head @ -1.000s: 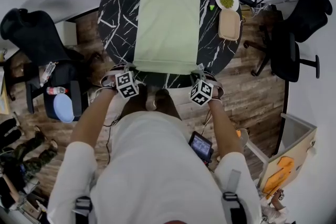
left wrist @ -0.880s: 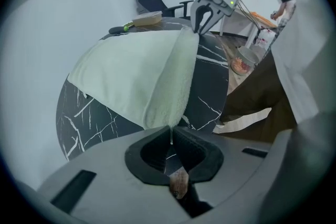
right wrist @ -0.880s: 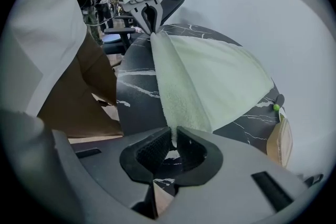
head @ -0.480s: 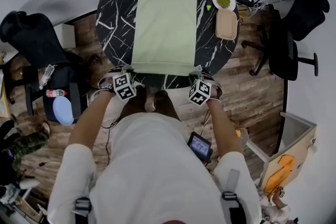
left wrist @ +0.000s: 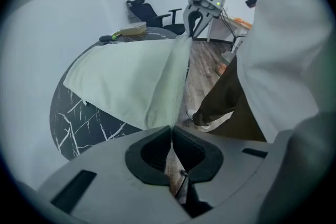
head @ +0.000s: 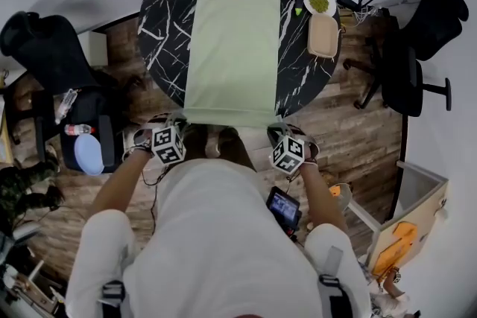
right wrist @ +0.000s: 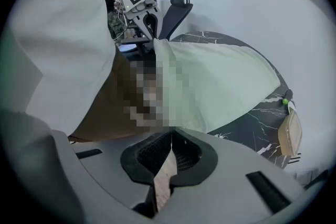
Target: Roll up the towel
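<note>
Pale green towel (head: 233, 41) laid lengthwise across round worktop (head: 160, 18). Near corners pinched in closed left tool (left wrist: 170, 131) and closed right tool (right wrist: 170, 136). Near edge held raised and taut, likely for starting even roll.

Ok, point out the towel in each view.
Head view: towel spread along the table, top centre.
Left gripper view: towel left of centre, one corner running down into the jaws.
Right gripper view: towel right of centre, corner meeting the jaws.
Shared landmark: the black marble table.
</note>
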Available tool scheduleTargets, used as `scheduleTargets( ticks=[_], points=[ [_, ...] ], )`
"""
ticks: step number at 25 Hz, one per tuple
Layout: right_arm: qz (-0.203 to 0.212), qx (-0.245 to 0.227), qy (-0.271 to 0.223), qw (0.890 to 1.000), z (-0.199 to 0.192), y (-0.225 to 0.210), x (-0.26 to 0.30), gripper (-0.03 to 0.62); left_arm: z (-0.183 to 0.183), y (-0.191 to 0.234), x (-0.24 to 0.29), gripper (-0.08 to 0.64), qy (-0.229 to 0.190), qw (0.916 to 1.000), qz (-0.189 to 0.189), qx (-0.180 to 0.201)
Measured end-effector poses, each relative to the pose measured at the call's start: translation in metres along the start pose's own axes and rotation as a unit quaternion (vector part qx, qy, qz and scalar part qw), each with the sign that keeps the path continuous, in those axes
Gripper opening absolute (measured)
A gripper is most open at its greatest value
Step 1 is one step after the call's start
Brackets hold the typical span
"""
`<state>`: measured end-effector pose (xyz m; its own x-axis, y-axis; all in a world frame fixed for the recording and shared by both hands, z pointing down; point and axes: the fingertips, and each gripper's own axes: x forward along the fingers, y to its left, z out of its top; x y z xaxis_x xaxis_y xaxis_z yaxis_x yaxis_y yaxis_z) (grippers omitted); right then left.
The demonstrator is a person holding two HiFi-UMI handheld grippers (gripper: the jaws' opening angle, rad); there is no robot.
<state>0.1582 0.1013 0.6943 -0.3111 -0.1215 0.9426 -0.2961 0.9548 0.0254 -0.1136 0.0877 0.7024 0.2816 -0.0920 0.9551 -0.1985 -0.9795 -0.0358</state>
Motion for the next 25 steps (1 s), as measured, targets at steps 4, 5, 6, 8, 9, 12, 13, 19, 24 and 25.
scheduleTargets(
  ticks=[4,5,6,8,9,12,13,19,24,25],
  points=[
    [-0.013,0.02,-0.025,0.999,0.01,-0.013,-0.016,0.002,0.009,0.012,-0.015,0.011,-0.02,0.9996,0.011,-0.018],
    [-0.017,0.029,-0.033,0.999,0.014,-0.021,-0.02,0.002,0.013,0.02,-0.018,0.011,-0.025,0.9993,0.016,-0.022],
    [-0.021,0.04,-0.04,0.998,0.018,-0.03,-0.024,0.002,0.017,0.028,-0.02,0.011,-0.03,0.999,0.021,-0.027],
    [-0.03,0.058,-0.05,0.997,0.025,-0.049,-0.029,0.002,0.026,0.046,-0.022,0.011,-0.037,0.9984,0.027,-0.032],
    [-0.034,0.063,-0.052,0.996,0.027,-0.059,-0.029,0.002,0.031,0.054,-0.022,0.011,-0.039,0.9983,0.028,-0.033],
    [-0.042,0.076,-0.042,0.995,0.028,-0.086,-0.019,0.002,0.039,0.079,-0.016,0.011,-0.026,0.9988,0.024,-0.034],
    [-0.041,0.083,-0.036,0.995,0.026,-0.093,-0.013,0.002,0.039,0.086,-0.012,0.011,-0.015,0.999,0.018,-0.038],
    [-0.033,0.091,-0.024,0.995,0.029,-0.108,-0.004,0.002,0.044,0.095,-0.012,0.011,0.003,0.9986,-0.01,-0.051],
    [0.019,0.053,-0.021,0.998,0.021,-0.052,-0.02,0.002,0.031,0.038,-0.03,0.011,0.005,0.9982,-0.059,-0.011],
    [0.036,0.051,-0.016,0.998,0.016,-0.038,-0.02,0.002,0.025,0.025,-0.03,0.011,0.009,0.9973,-0.072,-0.009]
  ],
)
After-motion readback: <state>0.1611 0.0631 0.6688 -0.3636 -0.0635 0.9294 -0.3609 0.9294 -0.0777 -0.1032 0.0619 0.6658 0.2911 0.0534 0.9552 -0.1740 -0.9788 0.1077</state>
